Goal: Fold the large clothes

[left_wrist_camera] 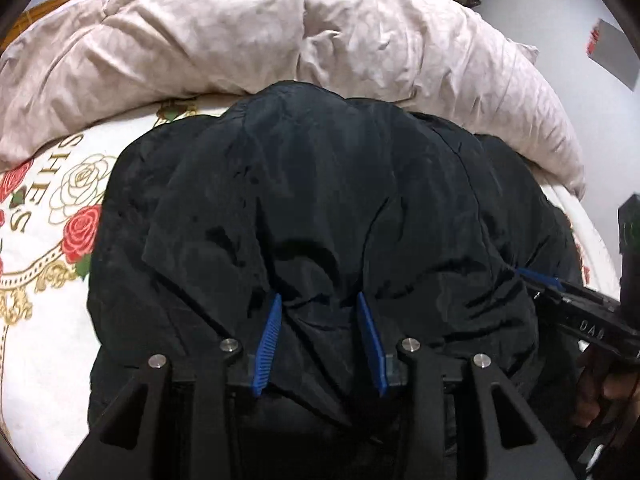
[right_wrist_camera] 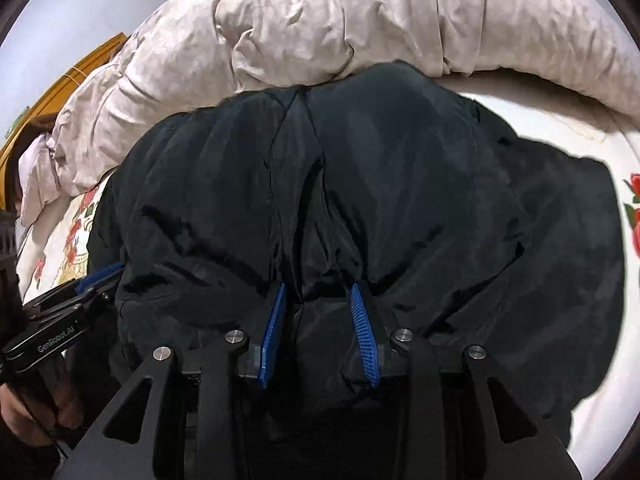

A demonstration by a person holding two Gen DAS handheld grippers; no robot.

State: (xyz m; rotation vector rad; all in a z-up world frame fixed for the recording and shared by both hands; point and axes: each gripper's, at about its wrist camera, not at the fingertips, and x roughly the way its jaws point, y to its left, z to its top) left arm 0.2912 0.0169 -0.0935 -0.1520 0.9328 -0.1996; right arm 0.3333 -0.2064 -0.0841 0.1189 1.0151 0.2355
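A large black padded jacket (left_wrist_camera: 320, 200) lies bunched on the bed; it also fills the right wrist view (right_wrist_camera: 380, 200). My left gripper (left_wrist_camera: 320, 300) has its blue pads (left_wrist_camera: 267, 344) pinched on a thick fold of the jacket's near edge. My right gripper (right_wrist_camera: 318, 292) is likewise shut on a fold of the near edge, with its blue pads (right_wrist_camera: 364, 336) sunk into the fabric. The right gripper shows in the left wrist view at the right edge (left_wrist_camera: 536, 274), and the left gripper shows in the right wrist view at the left (right_wrist_camera: 100, 276).
A crumpled pale pink duvet (left_wrist_camera: 280, 36) is heaped along the far side of the bed (right_wrist_camera: 360, 20). The white sheet with red roses (left_wrist_camera: 44, 240) shows left of the jacket and to the right (right_wrist_camera: 600, 140). A wooden headboard (right_wrist_camera: 80, 72) stands far left.
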